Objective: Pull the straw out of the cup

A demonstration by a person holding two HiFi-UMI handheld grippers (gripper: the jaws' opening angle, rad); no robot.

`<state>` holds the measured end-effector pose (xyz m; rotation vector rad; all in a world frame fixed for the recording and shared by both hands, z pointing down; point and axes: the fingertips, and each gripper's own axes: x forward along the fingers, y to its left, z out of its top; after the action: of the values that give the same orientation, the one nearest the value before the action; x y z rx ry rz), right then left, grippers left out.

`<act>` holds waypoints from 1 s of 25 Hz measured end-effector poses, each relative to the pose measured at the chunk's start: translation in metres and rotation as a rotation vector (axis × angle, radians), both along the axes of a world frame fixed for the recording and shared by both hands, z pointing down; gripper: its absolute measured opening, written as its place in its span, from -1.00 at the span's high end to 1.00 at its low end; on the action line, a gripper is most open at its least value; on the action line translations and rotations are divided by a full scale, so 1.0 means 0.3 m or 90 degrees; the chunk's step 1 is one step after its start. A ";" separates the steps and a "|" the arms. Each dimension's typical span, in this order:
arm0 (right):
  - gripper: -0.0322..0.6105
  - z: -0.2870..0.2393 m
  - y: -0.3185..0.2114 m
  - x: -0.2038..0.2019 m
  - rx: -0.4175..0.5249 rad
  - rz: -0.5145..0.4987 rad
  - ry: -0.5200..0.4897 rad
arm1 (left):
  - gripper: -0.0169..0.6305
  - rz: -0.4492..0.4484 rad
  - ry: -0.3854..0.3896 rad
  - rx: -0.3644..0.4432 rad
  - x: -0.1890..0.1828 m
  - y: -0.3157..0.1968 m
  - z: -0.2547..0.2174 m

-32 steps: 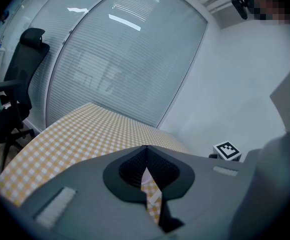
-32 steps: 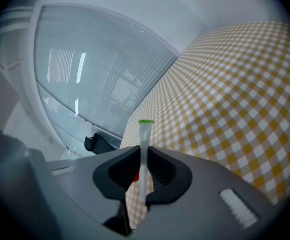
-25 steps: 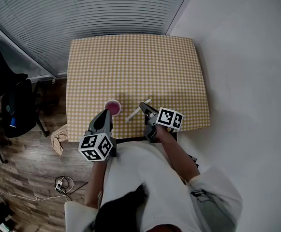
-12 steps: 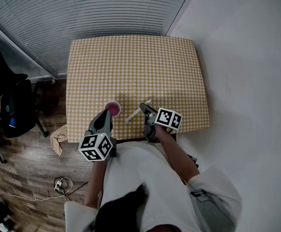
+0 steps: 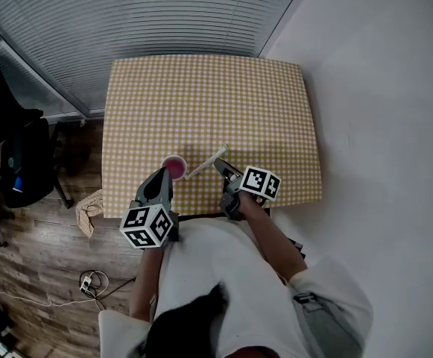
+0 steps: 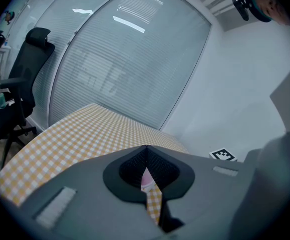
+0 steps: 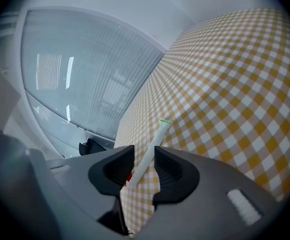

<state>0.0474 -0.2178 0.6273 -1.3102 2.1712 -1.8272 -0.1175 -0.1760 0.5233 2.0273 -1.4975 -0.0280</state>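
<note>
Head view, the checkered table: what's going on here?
A person works at the checkered table with a gripper in each hand. The left gripper looks closed on the near edge of the pink cup, steadying it. The straw is out of the cup and appears to lie on the cloth beside it. The right gripper has its jaws opening around the straw, with gaps on both sides, so it is letting go.

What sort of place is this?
Most likely an office or small workroom: a black office chair stands at the side, slatted blinds run along one wall, and a table with a checked cloth sits on a wooden floor.
</note>
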 end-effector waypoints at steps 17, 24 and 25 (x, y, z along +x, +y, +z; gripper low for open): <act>0.41 -0.082 0.038 -0.005 0.074 -0.059 0.044 | 0.90 0.006 0.002 0.006 0.035 0.026 -0.013; 0.49 -0.190 0.037 -0.017 0.187 -0.088 0.120 | 0.90 0.007 0.003 0.016 0.044 0.037 -0.023; 0.51 -0.201 0.038 -0.017 0.194 -0.086 0.121 | 0.90 0.007 0.002 0.017 0.047 0.039 -0.023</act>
<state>0.0423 -0.2065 0.5671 -1.3440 2.5657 -1.3791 -0.1035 -0.1643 0.5164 2.0564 -1.4906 -0.0475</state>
